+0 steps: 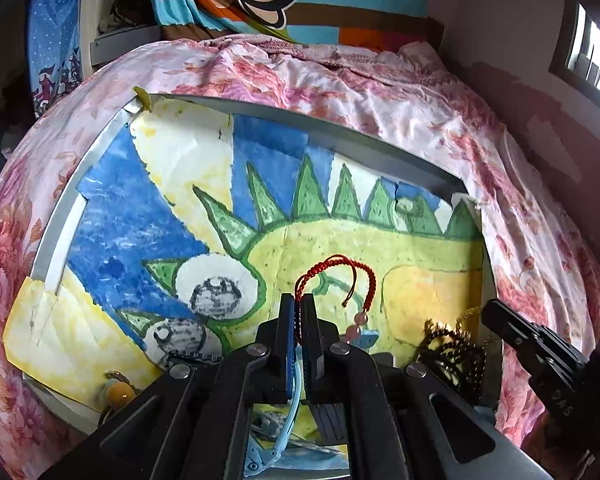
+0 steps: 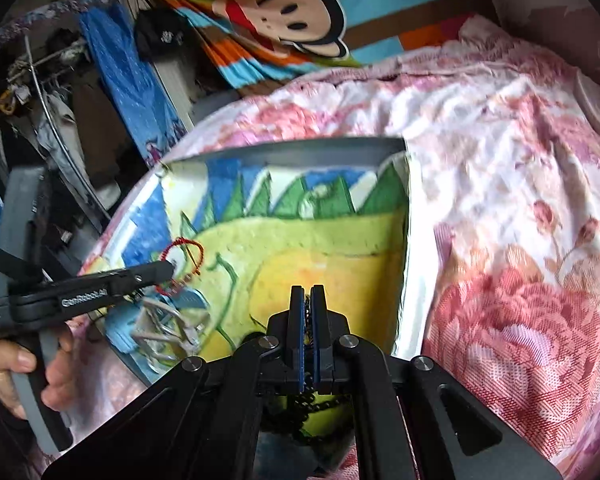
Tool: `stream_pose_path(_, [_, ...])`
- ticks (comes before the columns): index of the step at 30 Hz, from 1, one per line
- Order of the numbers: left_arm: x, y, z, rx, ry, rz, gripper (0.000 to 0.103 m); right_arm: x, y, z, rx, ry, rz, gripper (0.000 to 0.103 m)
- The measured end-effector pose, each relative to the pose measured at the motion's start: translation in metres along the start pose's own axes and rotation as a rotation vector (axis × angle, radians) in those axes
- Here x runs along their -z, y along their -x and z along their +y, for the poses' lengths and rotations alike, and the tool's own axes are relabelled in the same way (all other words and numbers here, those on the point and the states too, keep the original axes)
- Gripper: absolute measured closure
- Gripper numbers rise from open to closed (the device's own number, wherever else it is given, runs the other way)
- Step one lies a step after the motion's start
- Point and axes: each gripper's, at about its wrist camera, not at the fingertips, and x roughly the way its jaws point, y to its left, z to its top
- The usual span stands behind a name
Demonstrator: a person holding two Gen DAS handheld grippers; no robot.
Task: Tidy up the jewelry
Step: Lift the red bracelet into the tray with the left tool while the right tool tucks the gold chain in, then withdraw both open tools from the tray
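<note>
While the left claw [image 1: 299, 300] is closed on a red braided bracelet [image 1: 340, 268], the cord of this bracelet rises from between the two fingers and bends over in an arch. Its loose end hangs down on the right side, where two or three pale pink beads [image 1: 358, 322] are attached. Under it lies a painted sheet [image 1: 148, 216] with blue, yellow and green shapes, and this sheet rests on a grey board [image 1: 380, 152] that lies on the bed with the pink flowered cover [image 1: 380, 76].

The right claw [image 2: 308, 294] is also closed, and it grips a dark chain [image 2: 309, 320]. Some links show in the narrow slit between the fingers, and more links hang below the claw, near the bottom of the right wrist view. From the left wrist view the same chain [image 1: 448, 344] is a dark beaded bundle just beside the tip of the right claw [image 1: 496, 312], above the right part of the painted sheet.

Near the lower left corner of the board there is an amber bead [image 1: 118, 392], but what it belongs to I cannot tell. A light blue clip [image 1: 268, 444] shows under the left claw. At the head of the bed stands a striped pillow with a monkey face [image 2: 296, 12].
</note>
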Motion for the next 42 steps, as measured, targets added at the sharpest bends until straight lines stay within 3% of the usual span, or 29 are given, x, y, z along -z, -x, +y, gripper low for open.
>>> stream_pose_path(3, [0.002, -0.002, 0.002, 0.000, 0.000, 0.023, 0.098, -0.001, 0.002, -0.003, 0.002, -0.016, 0.001, 0.076])
stream_pose_path(4, [0.003, -0.001, 0.003, 0.002, 0.005, 0.023, 0.093, -0.001, 0.004, -0.002, -0.001, -0.019, -0.005, 0.062])
stream_pose_path(5, [0.003, 0.000, 0.005, 0.006, 0.011, 0.020, 0.089, -0.002, 0.007, -0.002, -0.004, -0.022, -0.016, 0.058])
stream_pose_path(7, [0.004, 0.007, 0.007, 0.013, 0.020, -0.004, 0.075, -0.004, 0.011, -0.001, -0.002, -0.018, -0.022, 0.058])
stream_pose_path(10, [0.005, 0.015, 0.006, 0.013, 0.017, -0.027, 0.064, -0.007, 0.019, 0.000, 0.004, -0.024, -0.036, 0.058])
stream_pose_path(16, [0.006, 0.044, 0.009, 0.011, 0.044, -0.105, 0.028, -0.015, 0.045, 0.008, 0.015, -0.033, -0.091, 0.040])
stream_pose_path(25, [0.010, 0.108, 0.012, -0.034, -0.008, -0.253, 0.003, -0.019, 0.099, 0.046, 0.024, 0.005, -0.218, 0.010])
stream_pose_path(30, [0.019, 0.146, 0.016, -0.034, -0.013, -0.320, 0.001, -0.006, 0.132, 0.067, 0.020, 0.011, -0.292, 0.002])
stream_pose_path(42, [0.072, 0.221, 0.030, -0.037, -0.042, -0.444, 0.000, 0.045, 0.202, 0.112, 0.076, 0.071, -0.436, 0.002])
